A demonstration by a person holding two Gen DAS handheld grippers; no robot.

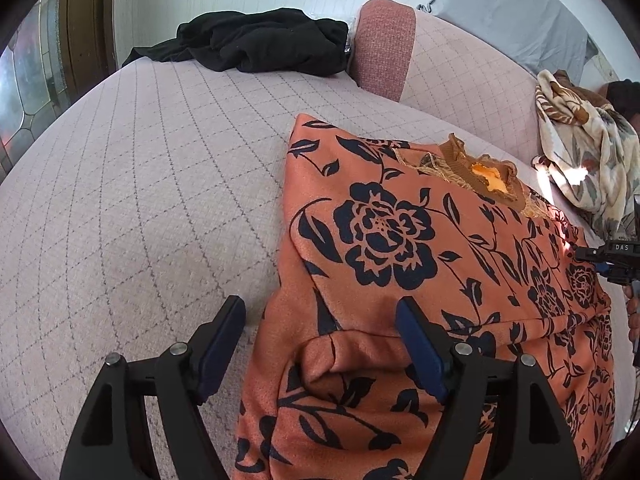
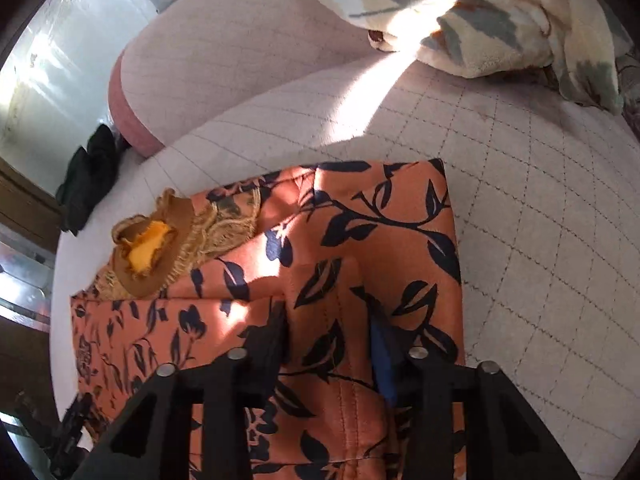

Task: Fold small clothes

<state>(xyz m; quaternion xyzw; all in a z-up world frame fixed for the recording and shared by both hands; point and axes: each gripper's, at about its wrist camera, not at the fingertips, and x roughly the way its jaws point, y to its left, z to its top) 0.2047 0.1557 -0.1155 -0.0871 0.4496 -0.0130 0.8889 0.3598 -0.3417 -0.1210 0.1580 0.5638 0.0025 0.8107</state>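
An orange garment with a dark blue flower print (image 1: 400, 240) lies partly folded on a pale quilted bed, its brown frilled collar (image 1: 484, 176) at the far end. It also shows in the right wrist view (image 2: 360, 240), collar (image 2: 152, 244) to the left. My left gripper (image 1: 320, 320) is open, its fingers straddling the garment's near left edge, one pad on the fabric. My right gripper (image 2: 328, 328) stands over a raised fold of the garment, jaws apart with fabric between them. It also shows at the right edge of the left wrist view (image 1: 612, 260).
A black garment (image 1: 260, 44) lies at the bed's far end, next to a pink cushion (image 1: 384, 48). A cream floral blanket (image 1: 584, 160) is heaped on the right, also in the right wrist view (image 2: 480, 12). The bed surface (image 1: 140, 200) spreads to the left.
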